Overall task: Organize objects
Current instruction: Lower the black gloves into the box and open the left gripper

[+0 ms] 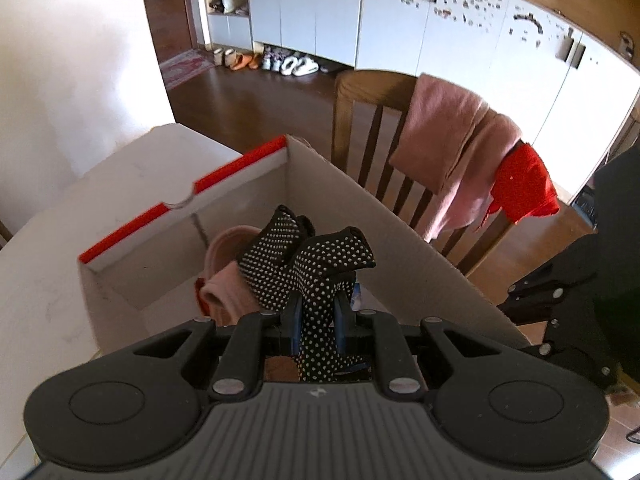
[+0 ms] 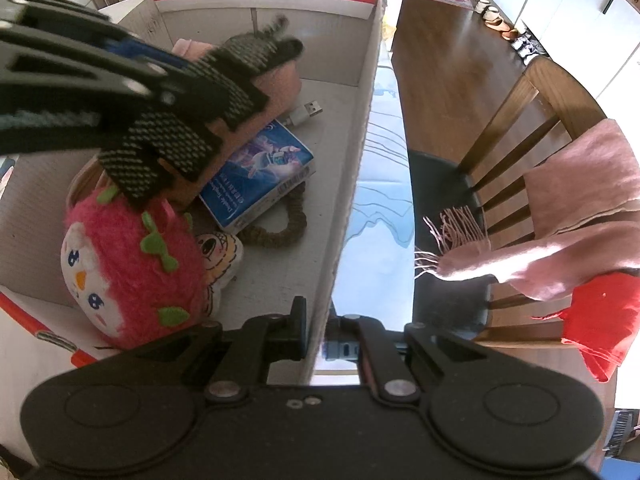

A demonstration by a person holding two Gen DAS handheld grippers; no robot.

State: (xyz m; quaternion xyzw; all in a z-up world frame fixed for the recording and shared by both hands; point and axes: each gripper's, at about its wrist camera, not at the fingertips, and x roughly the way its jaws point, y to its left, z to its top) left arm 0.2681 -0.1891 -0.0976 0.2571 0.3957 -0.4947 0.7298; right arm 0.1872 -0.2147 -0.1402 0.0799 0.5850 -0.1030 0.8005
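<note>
We hold a black glove with white dots [image 1: 320, 276] pinched between the narrow jaws of our left gripper [image 1: 316, 312]. Its long axis runs along the gripper's pointing line: the cuff end trails back under the gripper body, and the fingers fan out ahead and upward past the tips, splayed in two bunches. It hangs over the open cardboard box [image 1: 400, 232], above what already lies inside.

Our right gripper [image 2: 316, 332] is clamped on the box's right wall [image 2: 352, 184], one finger inside the box and one outside, with the cardboard between them. In this view the left gripper comes in from the upper left, blurred, the dotted glove draped across its tip.

Directly under the glove lies a pink fabric item [image 2: 276, 80], and beneath that a blue printed packet [image 2: 260, 168] lying flat and skewed. Ahead of the packet a white USB plug [image 2: 306, 114] rests on the box floor; a brown braided loop [image 2: 280, 228] curls beside the packet's near corner. Nearer our right gripper sits a pink plush toy with green bits [image 2: 132, 264], with a small cartoon-face plush [image 2: 222, 256] touching its side.

Outside the box, to the right of our right gripper, stands a wooden chair [image 2: 516, 128] draped with a pink scarf [image 2: 560, 216] and a red cloth [image 2: 600, 320].
</note>
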